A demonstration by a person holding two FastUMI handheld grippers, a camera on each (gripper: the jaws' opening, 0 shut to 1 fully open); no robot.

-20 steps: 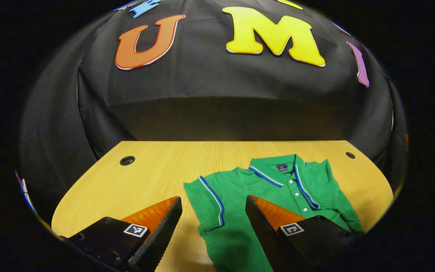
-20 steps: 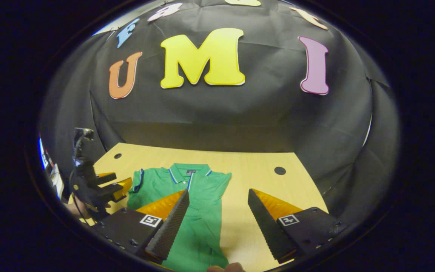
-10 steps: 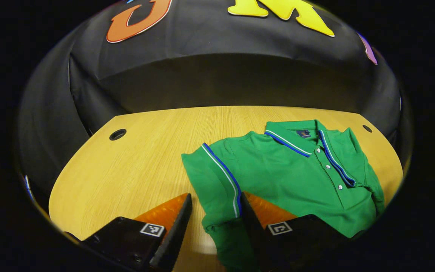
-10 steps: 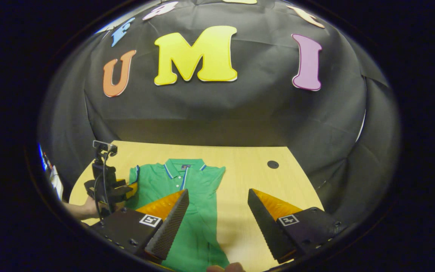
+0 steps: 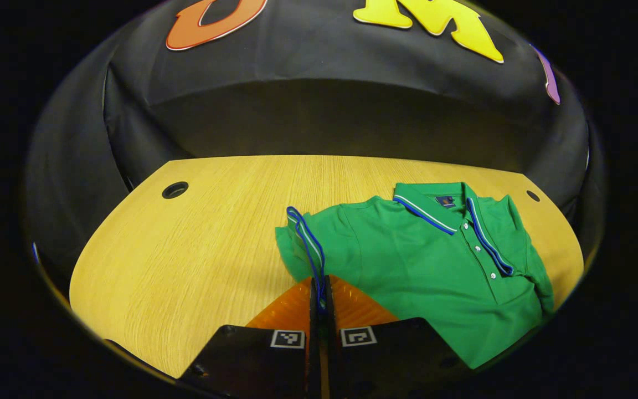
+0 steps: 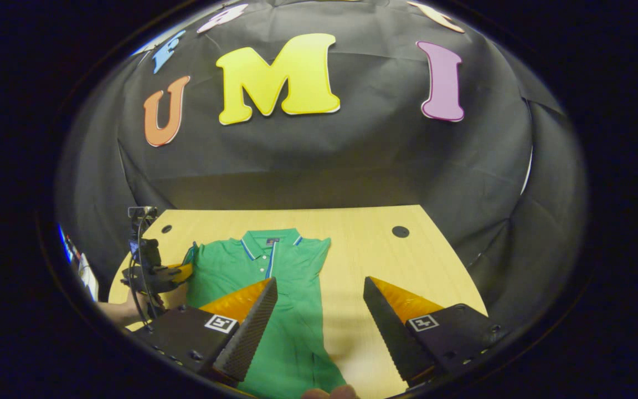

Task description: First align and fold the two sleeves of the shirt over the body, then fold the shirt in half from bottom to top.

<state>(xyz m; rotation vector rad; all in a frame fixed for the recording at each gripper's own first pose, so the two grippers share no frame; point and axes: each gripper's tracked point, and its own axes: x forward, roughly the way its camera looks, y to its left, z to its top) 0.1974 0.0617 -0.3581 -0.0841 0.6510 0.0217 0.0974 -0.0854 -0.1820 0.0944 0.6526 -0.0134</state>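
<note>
On the wooden table (image 5: 186,249) a green polo shirt (image 5: 424,266) lies face up, its collar (image 5: 435,202) toward the far wall and its buttoned placket running down the chest. In the left gripper view the shirt sits right of centre, with bare wood spreading out to its left and a round cable hole (image 5: 175,190) near the far left corner. The left gripper (image 5: 319,293) is at the near edge of the shirt's left sleeve (image 5: 305,244); its jaws are pressed together with the blue-and-white trimmed cuff pinched between them, and the sleeve cloth is gathered and raised from the table in a narrow ridge running away from the fingertips. The shirt's right side looks already folded in over the body, though the edge of the view is too warped to be sure.

In the right gripper view the right gripper (image 6: 319,310) hovers above the near part of the table with its jaws wide apart and nothing between them; the lower half of the shirt (image 6: 274,299) lies under its left finger. Farther off at the left the other gripper (image 6: 178,272) meets the shirt's sleeve, held by a hand (image 6: 125,313).
</note>
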